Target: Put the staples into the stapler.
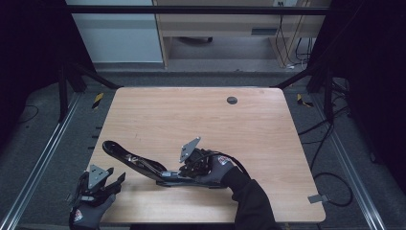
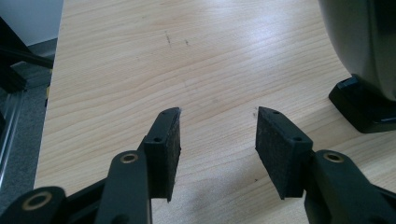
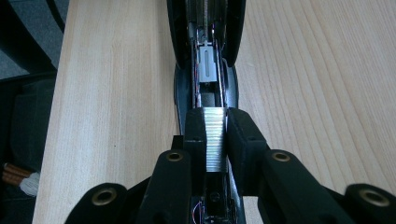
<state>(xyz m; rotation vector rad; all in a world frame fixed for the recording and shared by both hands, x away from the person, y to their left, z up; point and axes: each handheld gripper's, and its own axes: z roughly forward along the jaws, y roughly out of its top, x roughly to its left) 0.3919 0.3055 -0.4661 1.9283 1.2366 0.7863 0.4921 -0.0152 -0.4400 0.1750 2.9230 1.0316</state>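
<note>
Jaws of left gripper (image 2: pixel 218 144) spread, nothing between them, hovering off the table (image 1: pixel 268 134) near-left corner. Right gripper (image 3: pixel 215 135) jaws pinch a staple strip (image 3: pixel 215 140) over the opened stapler (image 1: pixel 139 163). Stapler lies near the table's front edge, long axis diagonal, top arm pointing far-left. Its base end is hidden under the right hand (image 1: pixel 218 167).

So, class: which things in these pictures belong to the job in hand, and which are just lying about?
In the job:
- black stapler, lying open
- strip of staples, gripped by the right tongs
- left tongs, open and waiting

Lying about:
- round grommet in the table
</note>
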